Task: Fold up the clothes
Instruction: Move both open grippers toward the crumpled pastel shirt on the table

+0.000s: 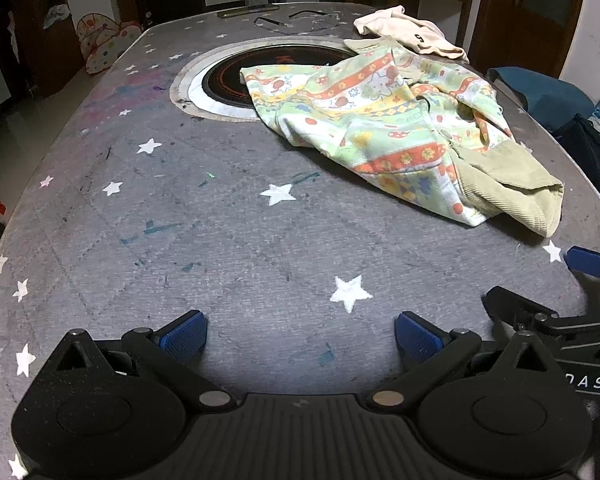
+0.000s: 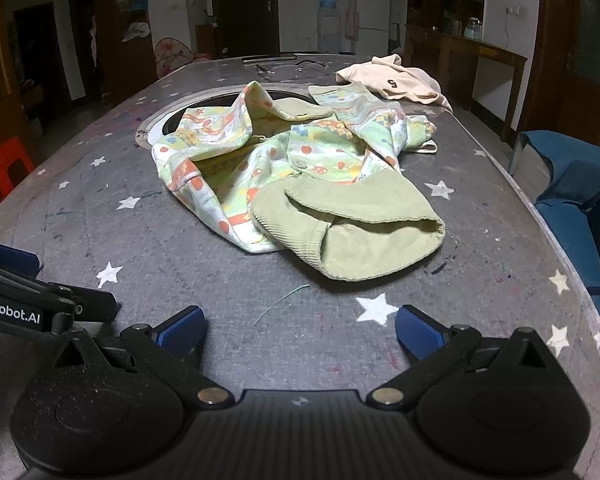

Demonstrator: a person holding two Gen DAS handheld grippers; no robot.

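The little shirt [image 2: 284,168] lies crumpled (not folded) on the tabletop [image 2: 260,320]; each hand-held gripper [image 1: 301,338] [image 2: 300,336] waits near, wide apart, empty.

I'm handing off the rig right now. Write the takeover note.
Left hand-held gripper: open, empty, over bare table.
Right hand-held gripper: open, empty, just short of the ribbed green hem.
Patterned green garment: crumpled mid-table, partly over the round inset.
Cream garment: bunched at the far end.
Done: nothing folded.
Left: spread and fold both.
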